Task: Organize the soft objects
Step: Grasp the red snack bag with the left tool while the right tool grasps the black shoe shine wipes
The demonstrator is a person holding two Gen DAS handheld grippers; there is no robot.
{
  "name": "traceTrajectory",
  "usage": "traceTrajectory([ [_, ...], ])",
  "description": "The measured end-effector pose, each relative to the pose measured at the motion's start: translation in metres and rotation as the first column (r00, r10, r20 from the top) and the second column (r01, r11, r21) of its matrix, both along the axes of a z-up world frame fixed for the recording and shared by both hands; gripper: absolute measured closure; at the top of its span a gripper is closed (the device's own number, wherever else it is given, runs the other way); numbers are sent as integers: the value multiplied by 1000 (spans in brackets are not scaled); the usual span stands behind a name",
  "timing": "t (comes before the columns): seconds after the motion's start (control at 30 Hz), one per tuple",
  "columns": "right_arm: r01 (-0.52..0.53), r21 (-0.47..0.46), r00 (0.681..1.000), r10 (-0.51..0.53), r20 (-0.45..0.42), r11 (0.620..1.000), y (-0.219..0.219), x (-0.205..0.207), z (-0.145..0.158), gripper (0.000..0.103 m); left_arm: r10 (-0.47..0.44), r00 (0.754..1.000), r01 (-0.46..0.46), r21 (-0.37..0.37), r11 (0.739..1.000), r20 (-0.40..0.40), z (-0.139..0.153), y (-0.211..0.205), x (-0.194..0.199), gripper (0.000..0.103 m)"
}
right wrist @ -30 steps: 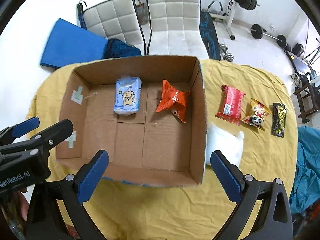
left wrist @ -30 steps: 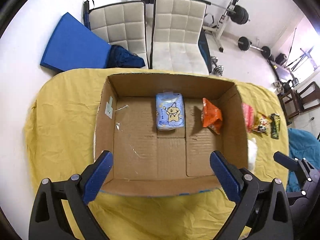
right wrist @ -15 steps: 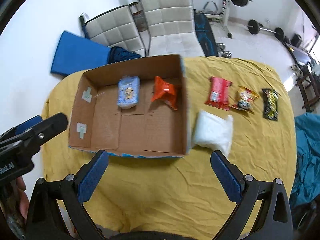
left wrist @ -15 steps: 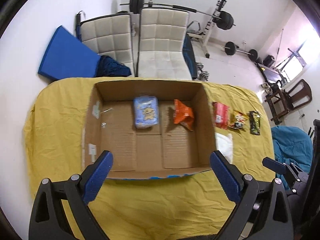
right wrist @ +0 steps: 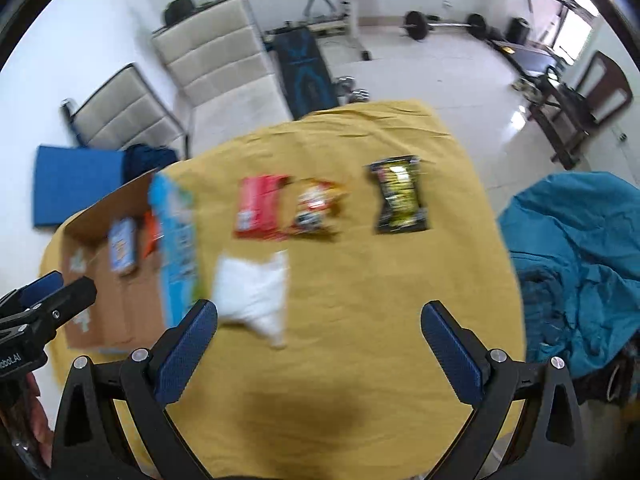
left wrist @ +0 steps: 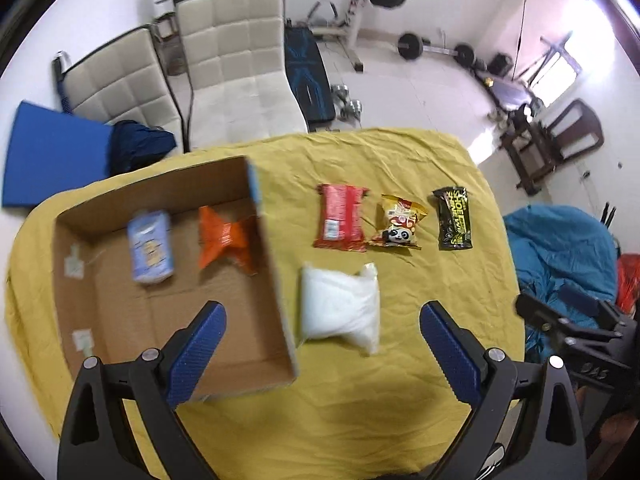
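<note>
Both hand-held grippers, left (left wrist: 320, 336) and right (right wrist: 318, 332), gape empty above a puffy, crinkled white bag (left wrist: 340, 306).

White-tiled gym room (left wrist: 420, 92), two cream chairs (left wrist: 236, 64), barbells (left wrist: 432, 50).

Legible markings are few. The black snack packet (left wrist: 453, 224), ahead and right of the left tool, carries yellow lettering, first word apparently "SHOE"; the rest is unreadable. The left tool's body (right wrist: 16, 360), at the right wrist view's left edge, bears "obot.AI", its start cut off. Other packets' print is blurred.
</note>
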State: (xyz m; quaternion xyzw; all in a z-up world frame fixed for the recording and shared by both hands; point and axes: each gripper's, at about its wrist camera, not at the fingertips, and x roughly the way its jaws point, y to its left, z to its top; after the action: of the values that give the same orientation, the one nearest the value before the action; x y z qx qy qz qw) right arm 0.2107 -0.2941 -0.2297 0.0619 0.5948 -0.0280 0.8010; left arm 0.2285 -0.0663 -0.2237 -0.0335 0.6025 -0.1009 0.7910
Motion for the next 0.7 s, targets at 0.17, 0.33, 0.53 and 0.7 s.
traceTrajectory([
  [0.17, 47, -5, 998, -47, -38, 999, -61, 39, -23, 0, -29, 998, 32, 45, 998, -63, -40, -40, 48, 4],
  [0.33, 67, -1, 995, -67, -79, 998, -104, 86, -63, 0, -20, 991, 31, 85, 996, -130, -88, -60, 94, 4],
  [0.53, 81, 30, 982, -75, -174, 996, -125, 145, -135, 0, -16, 971, 44, 112, 993, -240, -149, -75, 134, 4],
  [0.7, 114, 46, 958, -97, -269, 992, -132, 175, -196, 0, 2, 943, 45, 134, 990, -332, -198, -82, 156, 4],
])
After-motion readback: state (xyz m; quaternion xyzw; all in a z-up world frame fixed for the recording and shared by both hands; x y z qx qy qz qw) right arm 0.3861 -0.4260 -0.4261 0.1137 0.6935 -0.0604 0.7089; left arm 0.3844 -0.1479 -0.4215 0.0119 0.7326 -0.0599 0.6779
